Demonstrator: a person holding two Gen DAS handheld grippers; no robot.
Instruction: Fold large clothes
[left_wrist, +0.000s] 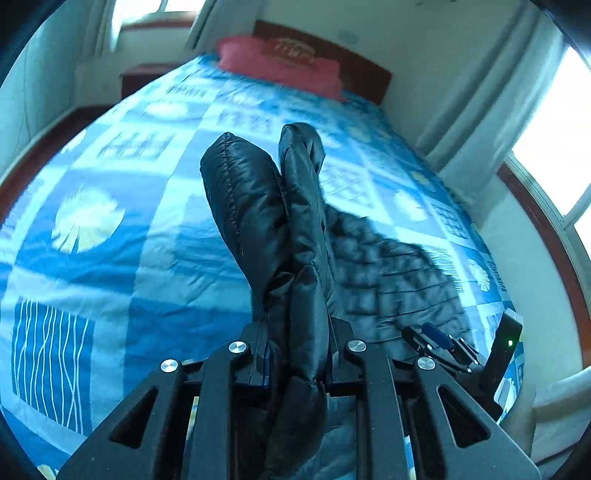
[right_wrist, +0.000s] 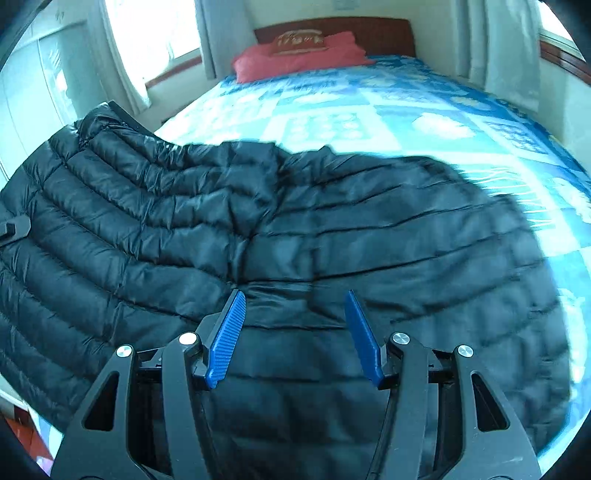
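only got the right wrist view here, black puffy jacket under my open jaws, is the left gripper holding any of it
Observer: Yes. In the left wrist view the left gripper has its jaws shut on a thick fold of the black jacket, which sticks up past them.
Operator: is the rest of it off the bed
Observer: No. Beyond that fold the jacket trails down to the right and lies on the blue quilt.
Operator: can you see my gripper from there
Observer: Yes, the right gripper shows at the lower right of that view, low over the jacket, beside the bed's right edge.
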